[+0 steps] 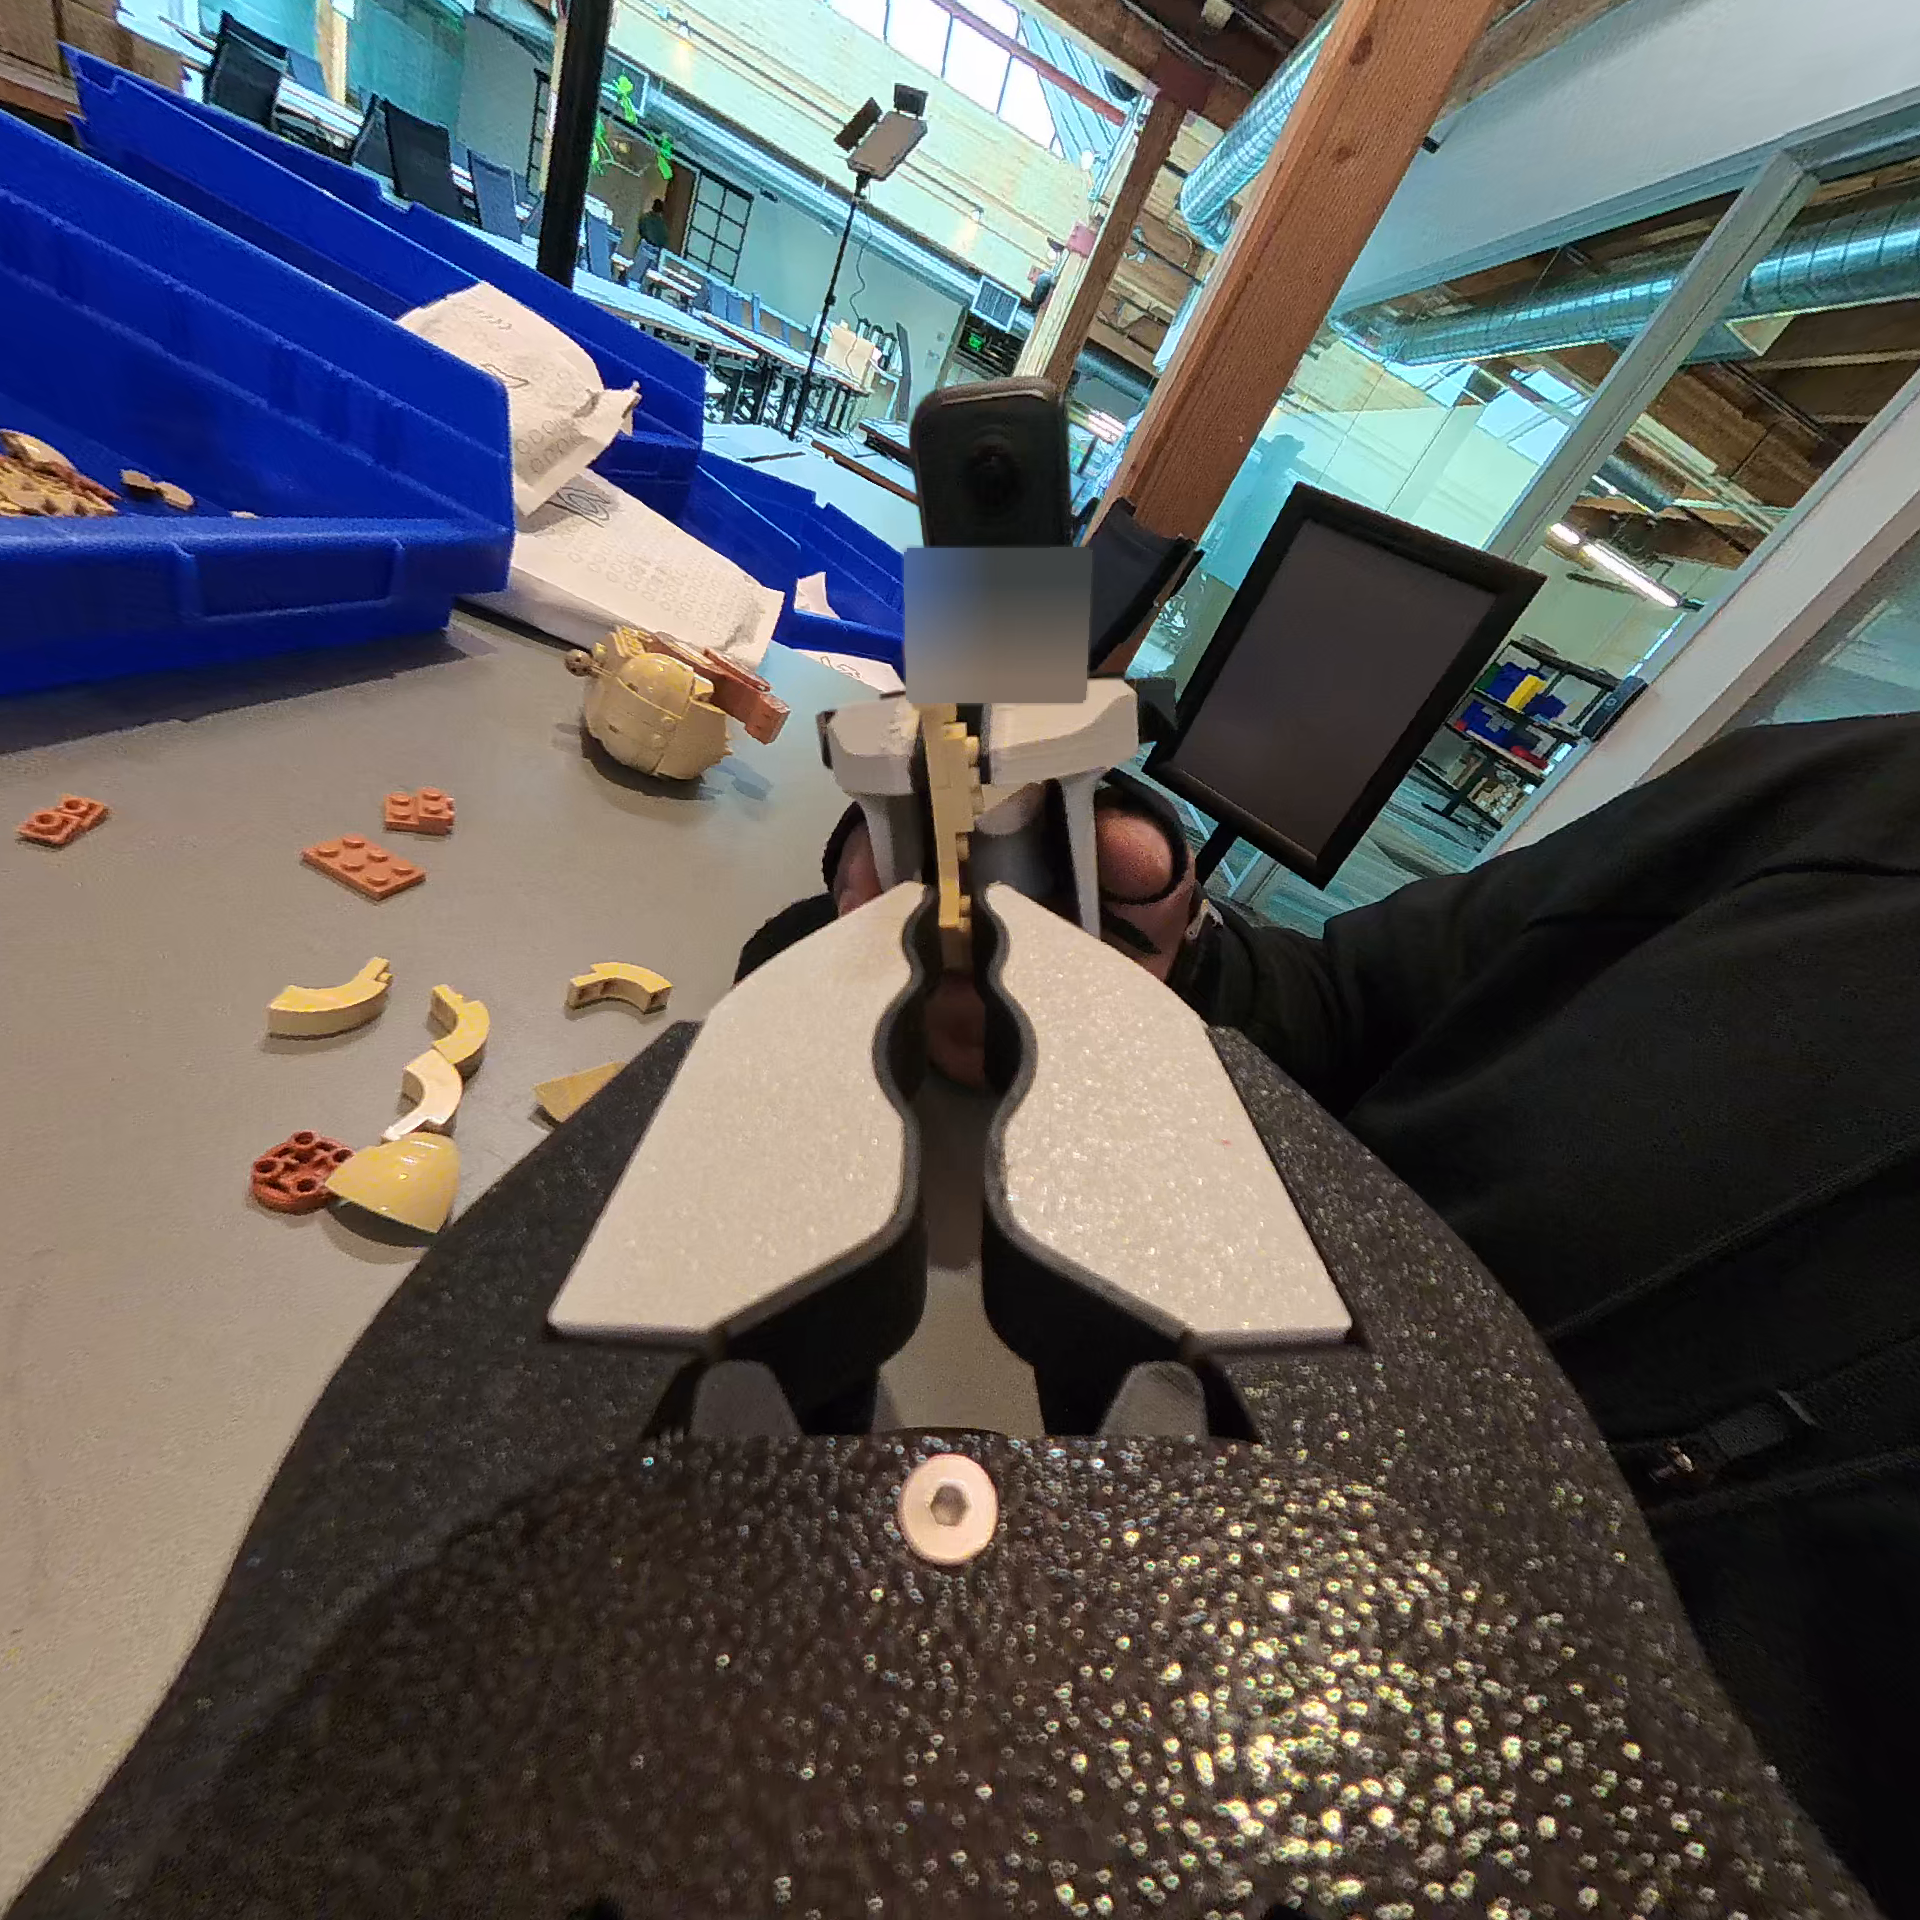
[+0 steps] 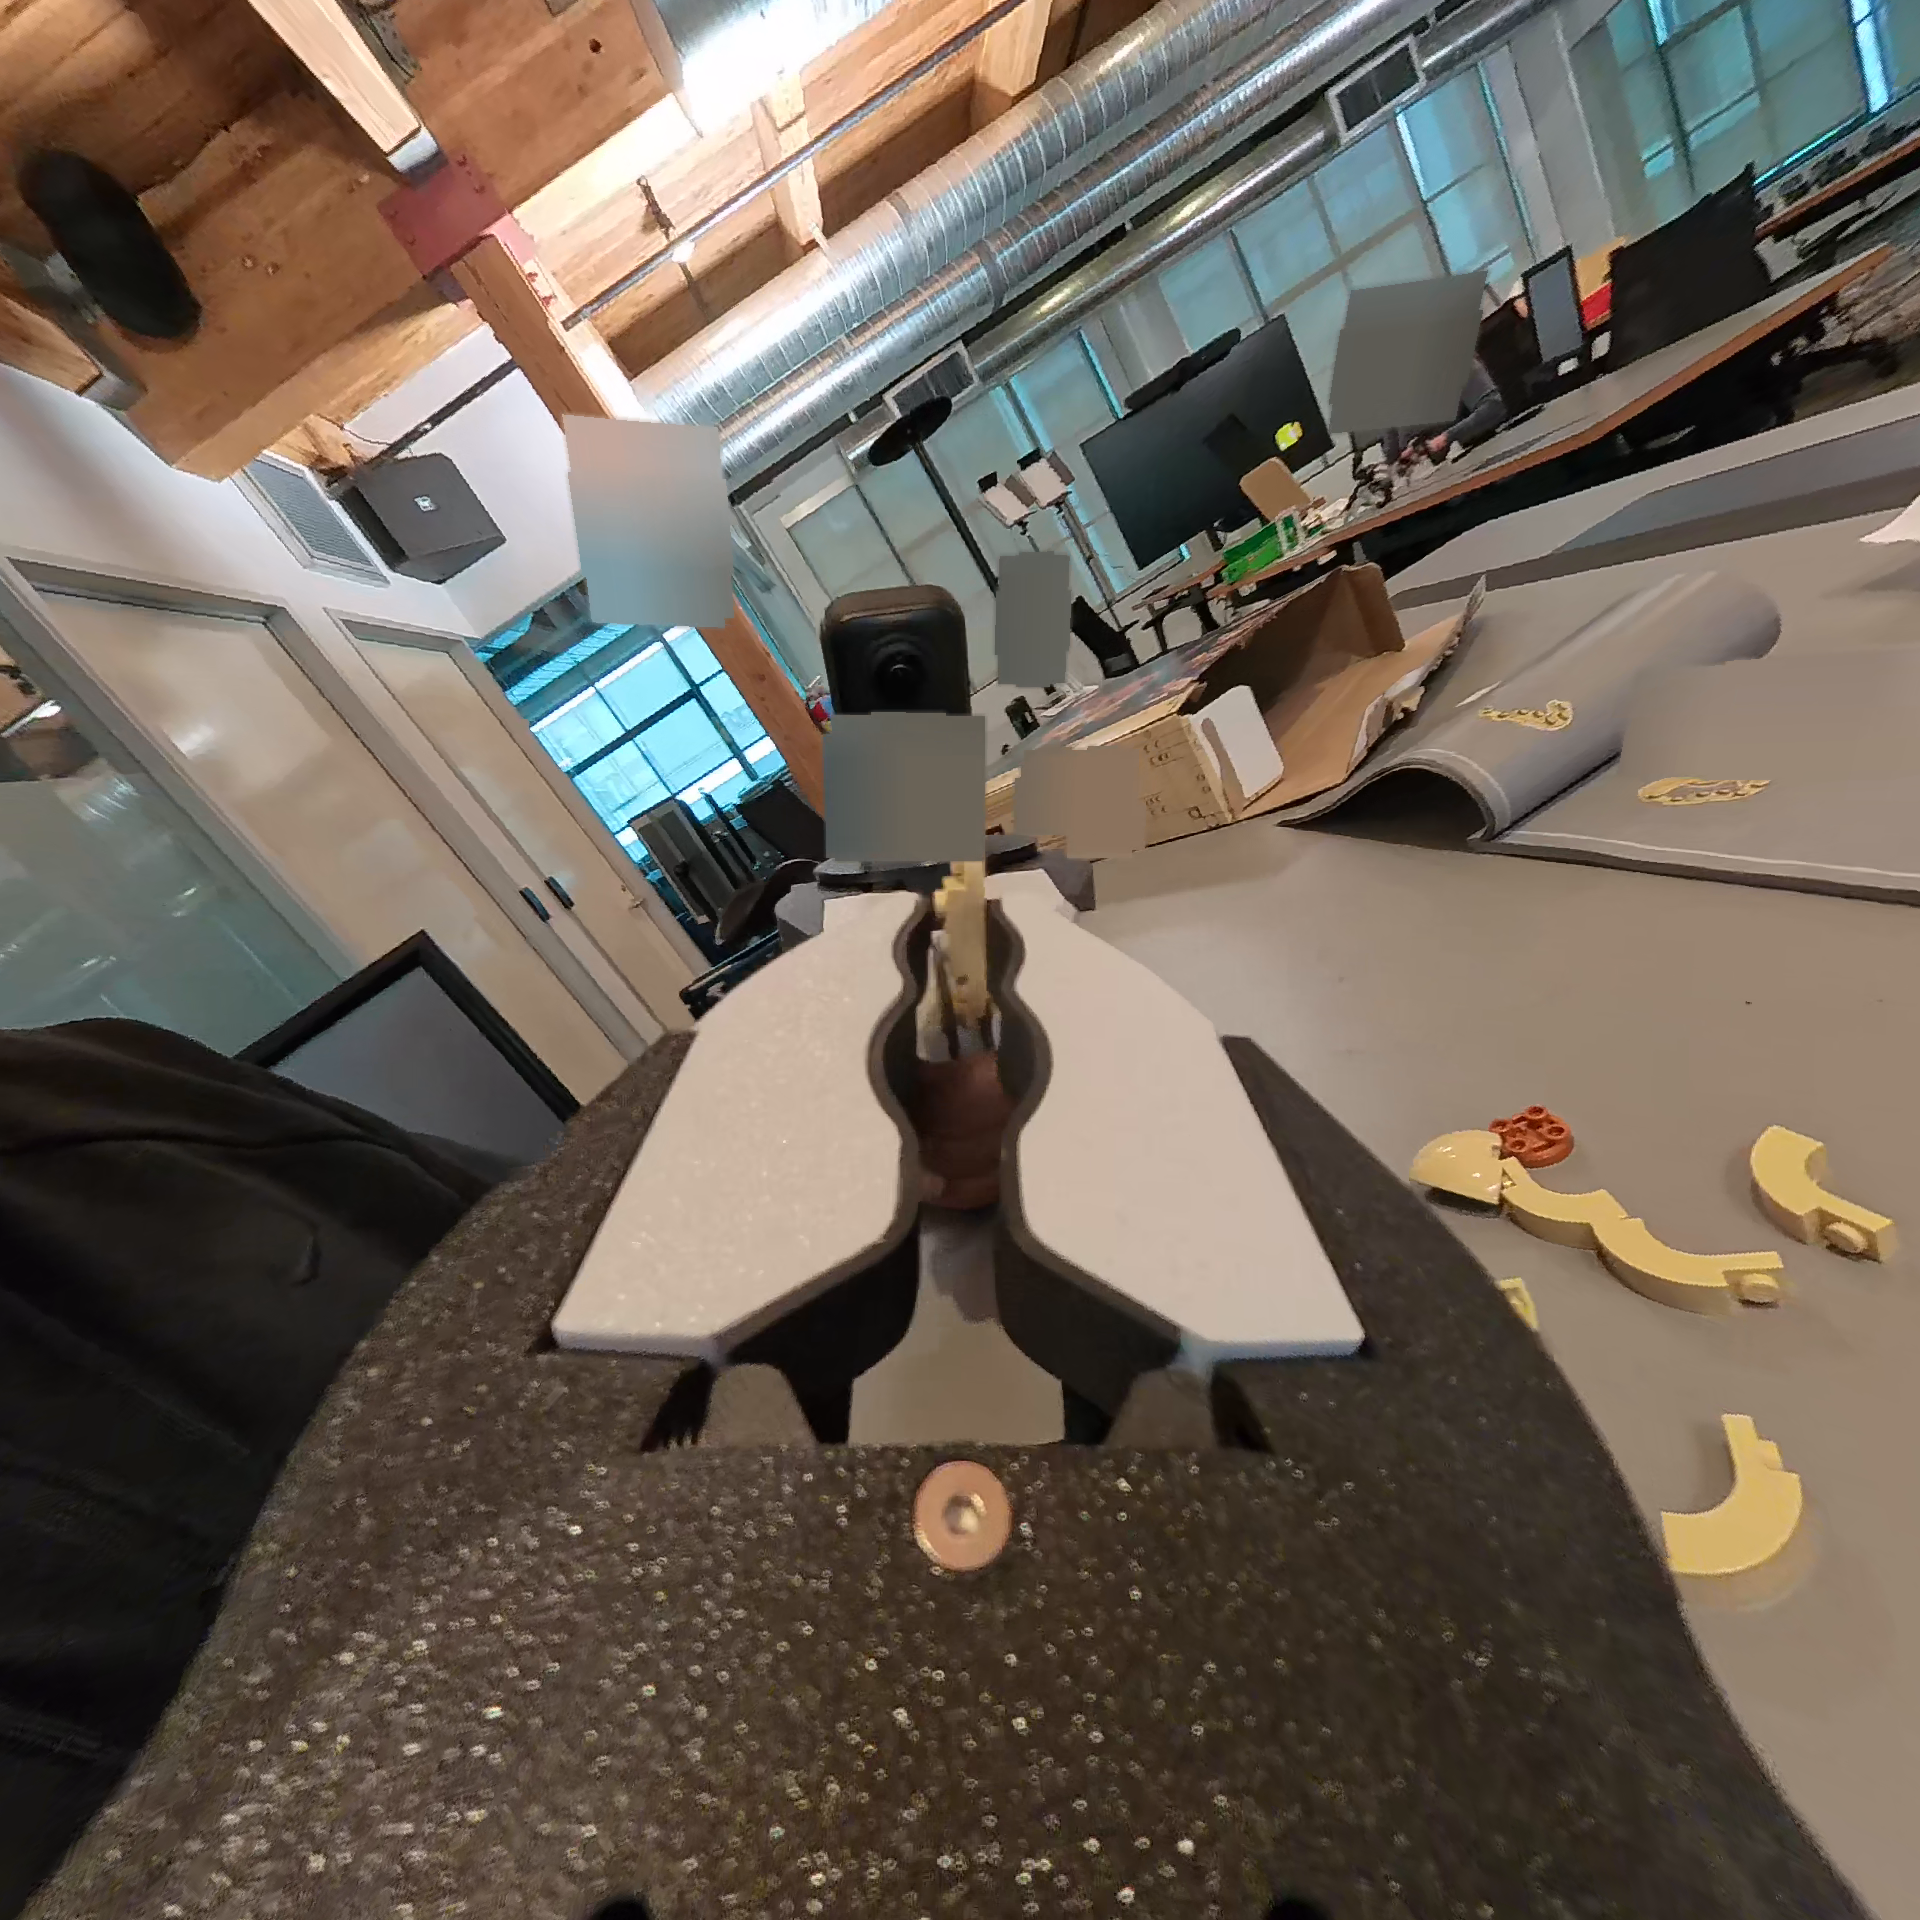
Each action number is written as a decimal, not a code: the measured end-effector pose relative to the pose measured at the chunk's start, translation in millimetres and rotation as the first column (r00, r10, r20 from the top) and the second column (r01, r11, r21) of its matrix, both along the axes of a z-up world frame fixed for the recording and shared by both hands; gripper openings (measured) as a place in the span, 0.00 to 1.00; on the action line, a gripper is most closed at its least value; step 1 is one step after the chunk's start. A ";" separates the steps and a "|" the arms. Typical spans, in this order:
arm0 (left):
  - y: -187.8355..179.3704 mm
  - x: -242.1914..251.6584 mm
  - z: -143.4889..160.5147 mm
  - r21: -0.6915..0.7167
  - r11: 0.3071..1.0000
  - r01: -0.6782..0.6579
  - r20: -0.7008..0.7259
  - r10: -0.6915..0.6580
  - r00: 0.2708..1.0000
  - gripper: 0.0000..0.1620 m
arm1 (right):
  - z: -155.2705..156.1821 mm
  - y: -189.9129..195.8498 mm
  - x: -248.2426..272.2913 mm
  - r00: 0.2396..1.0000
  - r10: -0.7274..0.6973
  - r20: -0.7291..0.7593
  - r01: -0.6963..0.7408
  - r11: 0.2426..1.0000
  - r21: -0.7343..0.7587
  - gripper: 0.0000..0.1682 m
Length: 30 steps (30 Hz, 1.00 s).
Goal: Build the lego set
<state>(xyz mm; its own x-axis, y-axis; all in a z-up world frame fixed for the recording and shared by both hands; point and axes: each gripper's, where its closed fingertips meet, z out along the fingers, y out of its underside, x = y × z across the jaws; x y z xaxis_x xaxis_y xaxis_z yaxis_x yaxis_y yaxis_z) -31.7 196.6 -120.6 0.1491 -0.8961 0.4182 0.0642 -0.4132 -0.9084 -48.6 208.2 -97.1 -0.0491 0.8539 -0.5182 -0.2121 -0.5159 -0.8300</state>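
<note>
A thin tan studded lego plate assembly (image 1: 951,831) is held edge-on above the grey table (image 1: 208,1351), between both grippers. My left gripper (image 1: 954,914) is shut on its near end. My right gripper (image 1: 961,753) faces it and grips the far end. In the right wrist view my right gripper (image 2: 961,920) is shut on the same tan assembly (image 2: 966,961), with the left gripper's fingers (image 2: 1039,894) just beyond. A brown shape (image 2: 961,1143) shows in the gap behind; I cannot tell what it is.
Loose tan arch pieces (image 1: 327,1003) (image 2: 1642,1252), reddish plates (image 1: 364,864), a brown round plate (image 1: 299,1169) and a tan dome (image 1: 400,1179) lie on the table. A rounded tan partial build (image 1: 655,707) sits by blue bins (image 1: 208,468). An open booklet (image 2: 1662,810) lies far right. Only a small space, under 4 cm, lies between the two pairs of fingers. Both grippers' tips are roughly 12 centimetres from the tan dome (image 1: 400,1179). It is also in sight in the right wrist view (image 2: 1464,1165).
</note>
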 end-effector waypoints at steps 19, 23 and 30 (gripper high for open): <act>7.6 -82.0 -95.8 -0.280 0.959 -0.043 -0.613 -0.144 0.777 0.04 | -44.2 -4.1 -15.4 0.885 -0.228 0.406 0.058 0.920 0.388 0.17; 14.2 -81.8 -95.4 -0.275 0.959 -0.064 -0.611 -0.123 0.782 0.05 | -44.8 -1.9 -12.9 0.884 -0.227 0.410 0.063 0.925 0.375 0.17; 20.0 -83.1 -92.9 -0.267 0.960 -0.083 -0.589 -0.094 0.803 0.07 | -45.7 0.4 -11.5 0.878 -0.237 0.416 0.072 0.925 0.374 0.16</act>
